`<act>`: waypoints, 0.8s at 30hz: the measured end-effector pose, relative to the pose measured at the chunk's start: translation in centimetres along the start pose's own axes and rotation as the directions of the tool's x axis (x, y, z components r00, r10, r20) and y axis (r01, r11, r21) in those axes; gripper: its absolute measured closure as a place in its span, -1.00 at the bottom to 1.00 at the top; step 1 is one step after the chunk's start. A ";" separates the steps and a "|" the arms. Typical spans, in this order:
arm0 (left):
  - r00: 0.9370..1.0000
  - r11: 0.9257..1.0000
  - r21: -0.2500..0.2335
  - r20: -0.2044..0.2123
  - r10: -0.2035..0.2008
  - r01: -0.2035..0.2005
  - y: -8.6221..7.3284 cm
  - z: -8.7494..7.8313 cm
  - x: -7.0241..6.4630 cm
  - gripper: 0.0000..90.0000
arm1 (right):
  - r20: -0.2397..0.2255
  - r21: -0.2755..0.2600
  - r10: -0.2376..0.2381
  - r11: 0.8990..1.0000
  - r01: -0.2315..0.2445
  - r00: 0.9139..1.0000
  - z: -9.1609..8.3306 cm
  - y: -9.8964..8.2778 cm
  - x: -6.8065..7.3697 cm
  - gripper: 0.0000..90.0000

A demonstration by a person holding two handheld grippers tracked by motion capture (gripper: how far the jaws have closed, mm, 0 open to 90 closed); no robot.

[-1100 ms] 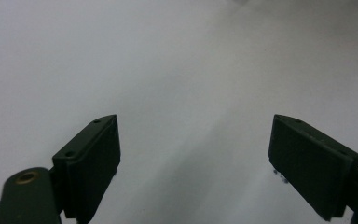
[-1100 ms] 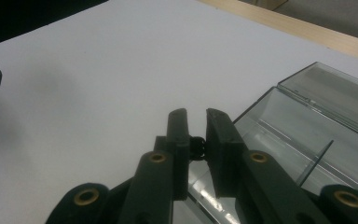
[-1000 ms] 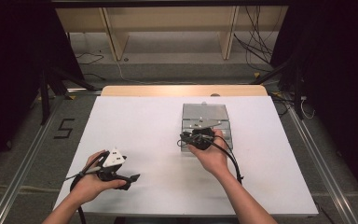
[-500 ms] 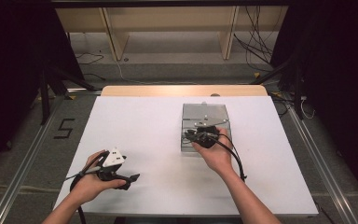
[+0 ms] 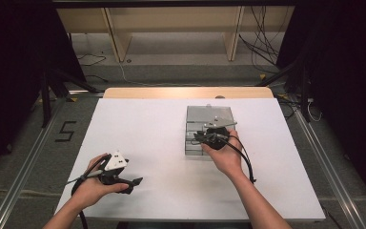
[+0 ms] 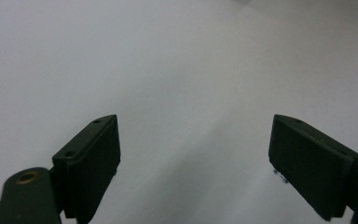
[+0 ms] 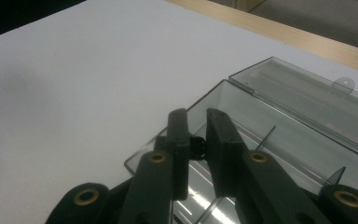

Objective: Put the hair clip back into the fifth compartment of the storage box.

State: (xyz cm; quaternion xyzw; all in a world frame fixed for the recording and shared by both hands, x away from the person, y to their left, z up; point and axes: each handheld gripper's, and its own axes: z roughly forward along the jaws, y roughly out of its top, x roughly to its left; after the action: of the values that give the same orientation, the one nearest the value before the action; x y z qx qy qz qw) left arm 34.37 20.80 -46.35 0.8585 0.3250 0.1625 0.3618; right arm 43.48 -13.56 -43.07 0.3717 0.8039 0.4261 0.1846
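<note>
1. Left claw [image 5: 132, 183]: it rests low at the near-left of the table [image 5: 143, 124], well apart from the box [image 5: 208, 116] and to its left. It has kept the same spot across the last second. In the left gripper view its jaws stand wide apart with only bare white table between them, so it holds nothing and plays no part in the work at hand.

2. Box: a clear grey plastic case with dividers, lying right of the table's middle. Its lid [image 7: 303, 95] is swung open flat on the far side.

3. Right claw [image 5: 199, 138]: over the last second it has drawn back a little toward the person, from over the box's middle to its near-left part. In the right gripper view its jaws are pinched nearly together on a small dark piece [image 7: 196, 148], directly above the box's near corner compartment. What the piece is, I cannot tell.

4. Judgement: the shift suggests the piece is either being lifted out of the box or lowered into that near compartment; the frames do not settle which.
</note>
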 end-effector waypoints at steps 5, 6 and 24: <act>1.000 1.000 -0.001 -0.001 0.000 0.000 0.0 0.0 0.0 -0.64 | 0.004 0.003 0.005 1.000 -0.005 1.000 -0.1 -0.2 -0.2 0.79; 1.000 1.000 -0.001 0.000 0.000 0.000 0.0 0.0 0.0 -0.64 | 0.005 0.004 0.007 1.000 -0.007 1.000 -0.1 -0.2 -0.3 0.79; 1.000 1.000 -0.003 -0.003 -0.001 0.001 0.0 0.0 0.0 -0.64 | 0.028 0.011 0.021 1.000 -0.021 0.999 -0.6 -1.1 -1.2 0.79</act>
State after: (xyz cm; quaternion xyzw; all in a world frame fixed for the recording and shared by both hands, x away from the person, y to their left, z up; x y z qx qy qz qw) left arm 34.37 20.82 -46.33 0.8575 0.3258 0.1642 0.3627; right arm 43.44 -15.17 -43.64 0.3872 0.7997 0.4181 0.1891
